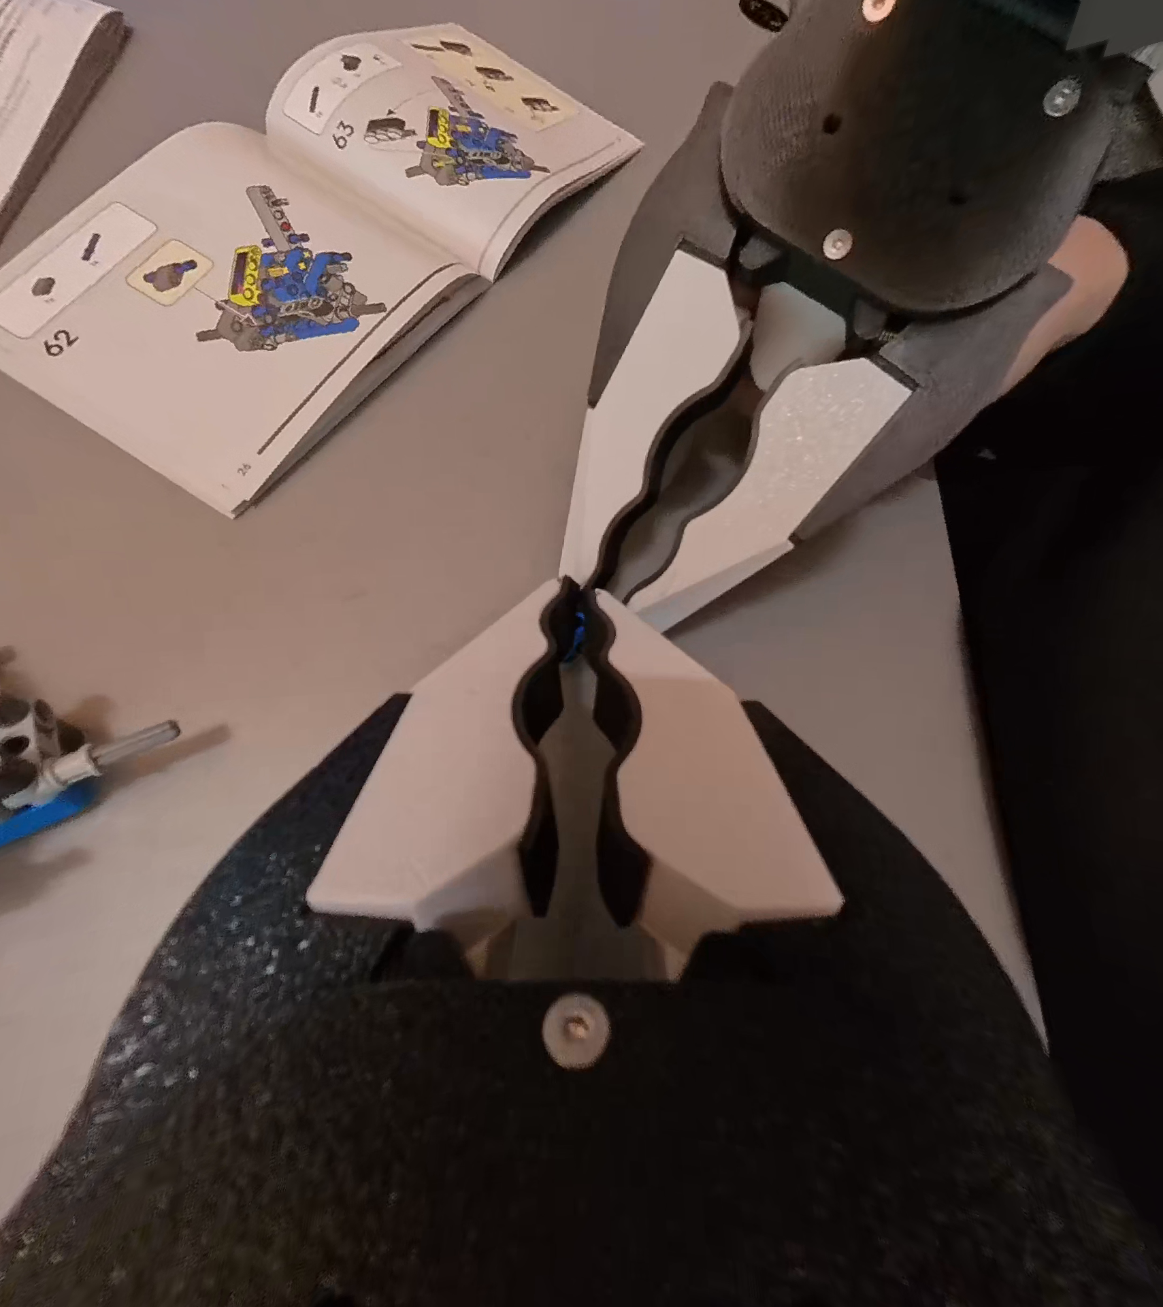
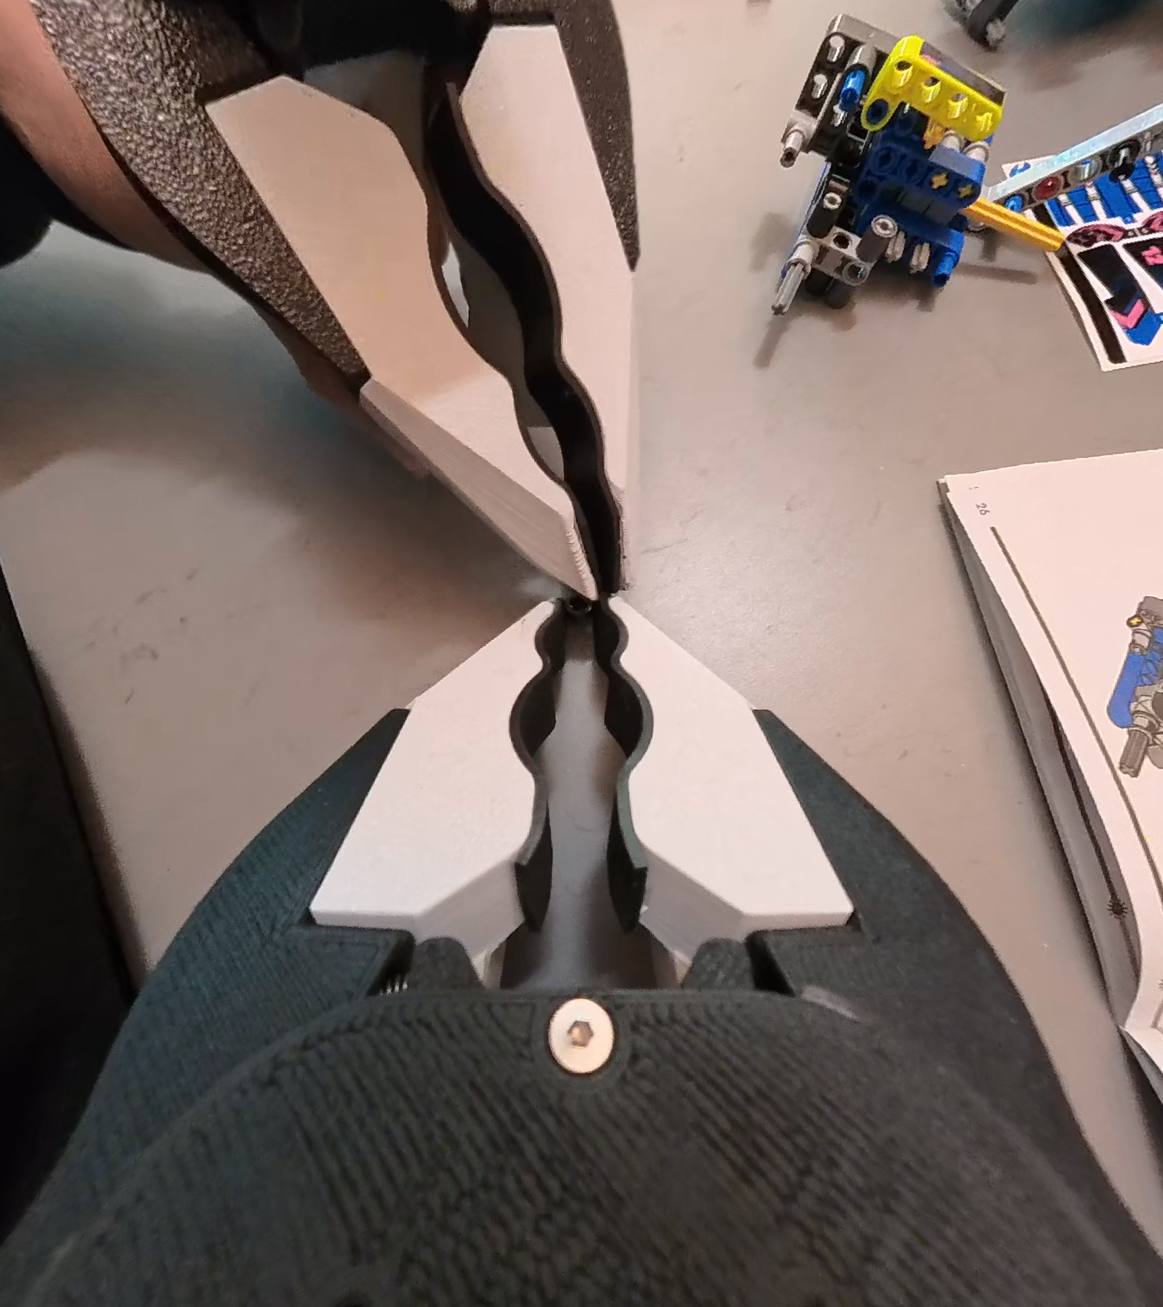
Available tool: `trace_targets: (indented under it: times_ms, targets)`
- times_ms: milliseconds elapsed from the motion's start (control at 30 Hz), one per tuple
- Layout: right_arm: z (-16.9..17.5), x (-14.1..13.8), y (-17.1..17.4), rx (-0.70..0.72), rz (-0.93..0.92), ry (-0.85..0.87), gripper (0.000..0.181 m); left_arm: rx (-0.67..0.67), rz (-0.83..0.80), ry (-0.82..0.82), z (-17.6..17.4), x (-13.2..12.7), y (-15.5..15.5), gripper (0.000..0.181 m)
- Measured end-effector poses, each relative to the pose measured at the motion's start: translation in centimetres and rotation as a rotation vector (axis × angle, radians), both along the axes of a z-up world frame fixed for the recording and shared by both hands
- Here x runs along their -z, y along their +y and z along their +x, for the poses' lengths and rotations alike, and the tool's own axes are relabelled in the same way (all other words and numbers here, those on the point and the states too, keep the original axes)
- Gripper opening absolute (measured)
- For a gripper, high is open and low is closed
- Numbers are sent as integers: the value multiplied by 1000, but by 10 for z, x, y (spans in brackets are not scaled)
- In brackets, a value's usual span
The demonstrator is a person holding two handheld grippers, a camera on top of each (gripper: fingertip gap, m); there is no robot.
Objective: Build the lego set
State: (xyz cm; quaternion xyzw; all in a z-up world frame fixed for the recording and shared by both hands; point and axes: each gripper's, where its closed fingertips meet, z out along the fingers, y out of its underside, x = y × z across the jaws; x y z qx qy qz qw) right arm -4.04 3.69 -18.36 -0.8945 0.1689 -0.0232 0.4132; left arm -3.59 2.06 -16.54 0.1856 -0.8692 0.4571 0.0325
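I'm over a plain grey table [image 2: 776, 452], a bit scuffed, and nothing of the room shows beyond it. An open instruction booklet [image 1: 267, 297] lies flat at the far side in my left wrist view, another booklet [image 1: 5, 106] beside it at the corner, and a sticker sheet [image 2: 1144, 240] sits by the model. The half-built lego model [image 2: 903, 170] stands on the table well apart from my tips: blue body, grey and black beams, a yellow holed beam on top, a yellow axle poking out sideways and a long pale grey beam leaning off it. My left gripper [image 1: 575, 622] is pinched on a small blue piece [image 1: 577, 629] right at its tips. My right gripper [image 2: 582, 612] is nipped on a tiny dark piece [image 2: 577, 608]; I can't tell what kind. The two grippers meet tip to tip, just above the table.
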Motion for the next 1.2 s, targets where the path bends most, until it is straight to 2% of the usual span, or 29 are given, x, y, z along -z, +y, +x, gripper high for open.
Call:
trace_targets:
  times_ms: [33,333,433,600,1000,1133,1200]
  targets:
    - [0,0,0,0,-3,-7,7,-3,-10,-4,0,0,0,0]
    - [0,0,0,-1,2,5,7,44,-17,-104,3,-2,3,0]
    - [0,0,0,-1,4,10,7,72,-32,-84,0,-3,2,5]
    - [0,0,0,-1,5,13,7,88,-37,-87,-2,-4,1,0]
    - [-1,0,0,-2,5,13,7,110,-44,-169,-4,-8,0,10]
    - [-1,0,0,-2,6,14,7,123,-56,-153,-6,-9,0,13]
    - [-1,0,0,-2,6,15,7,122,-53,-146,-5,-8,2,22]
